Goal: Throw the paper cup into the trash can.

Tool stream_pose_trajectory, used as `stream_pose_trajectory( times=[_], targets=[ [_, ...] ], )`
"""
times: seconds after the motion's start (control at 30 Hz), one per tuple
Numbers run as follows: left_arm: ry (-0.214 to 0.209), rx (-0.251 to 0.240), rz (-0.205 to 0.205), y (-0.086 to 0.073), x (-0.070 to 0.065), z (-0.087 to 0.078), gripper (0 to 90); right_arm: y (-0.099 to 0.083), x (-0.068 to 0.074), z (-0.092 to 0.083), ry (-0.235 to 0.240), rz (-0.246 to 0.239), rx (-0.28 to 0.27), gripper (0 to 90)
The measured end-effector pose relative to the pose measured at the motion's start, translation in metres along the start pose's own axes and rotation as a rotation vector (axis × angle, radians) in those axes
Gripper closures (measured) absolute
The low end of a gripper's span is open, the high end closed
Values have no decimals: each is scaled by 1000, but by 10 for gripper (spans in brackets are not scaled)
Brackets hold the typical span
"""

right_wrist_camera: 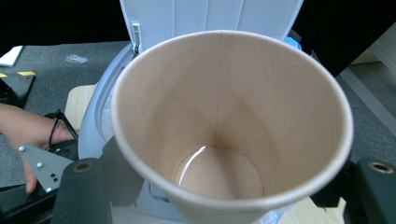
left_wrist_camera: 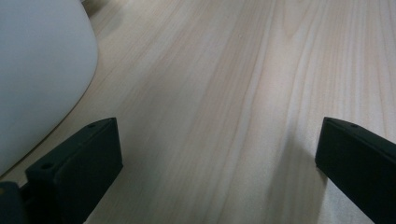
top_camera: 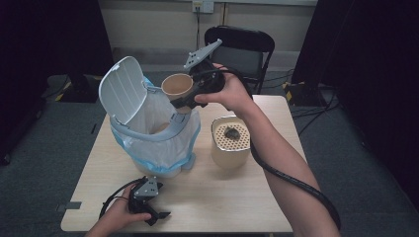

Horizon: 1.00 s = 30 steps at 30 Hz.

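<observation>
I see one paper cup (top_camera: 177,85), plain tan inside and out, with a rolled rim and a straight seam down its inner wall. It sits in the upper middle of the high view, clamped between the jaws of my right gripper (top_camera: 184,102), tipped over the mouth of the white bin (top_camera: 163,160). The bin's lid (top_camera: 121,89) stands open at the upper left, and a pale blue-edged liner bag (top_camera: 192,133) hangs over the rim.

The right gripper view looks straight down into the cup (right_wrist_camera: 229,126): the bottom is bare, with a faint bright arc along one edge, possibly a trace of liquid, though I can't be sure. The lid (right_wrist_camera: 210,16) rises behind it at the top of the frame.

My left gripper (top_camera: 157,213) rests on the table (top_camera: 222,197) at the lower left of the high view, jaws apart and gripping nothing. Its own view shows bare wood grain (left_wrist_camera: 224,93) between the jaws and the bin's white curved wall (left_wrist_camera: 37,70) at the upper left.

Right of centre in the high view stands one cream canister (top_camera: 230,143) with a perforated top and a dark lump on it. Count: one cup, one bin, one canister, two grippers.
</observation>
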<state>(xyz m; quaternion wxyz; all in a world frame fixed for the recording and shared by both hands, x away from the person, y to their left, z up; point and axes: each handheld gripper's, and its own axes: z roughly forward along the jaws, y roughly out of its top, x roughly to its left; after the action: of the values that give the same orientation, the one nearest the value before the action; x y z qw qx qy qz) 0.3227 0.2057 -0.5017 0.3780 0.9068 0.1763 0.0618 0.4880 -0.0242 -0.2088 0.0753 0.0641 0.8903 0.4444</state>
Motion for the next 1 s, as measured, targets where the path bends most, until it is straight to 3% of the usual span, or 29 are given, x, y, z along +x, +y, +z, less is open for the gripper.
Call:
stream_pose_trajectory(
  times=[1.0],
  targets=[
    [0, -5, -2, 0, 0, 0, 0, 11, 9, 39, 44, -28, 1, 283]
  ],
)
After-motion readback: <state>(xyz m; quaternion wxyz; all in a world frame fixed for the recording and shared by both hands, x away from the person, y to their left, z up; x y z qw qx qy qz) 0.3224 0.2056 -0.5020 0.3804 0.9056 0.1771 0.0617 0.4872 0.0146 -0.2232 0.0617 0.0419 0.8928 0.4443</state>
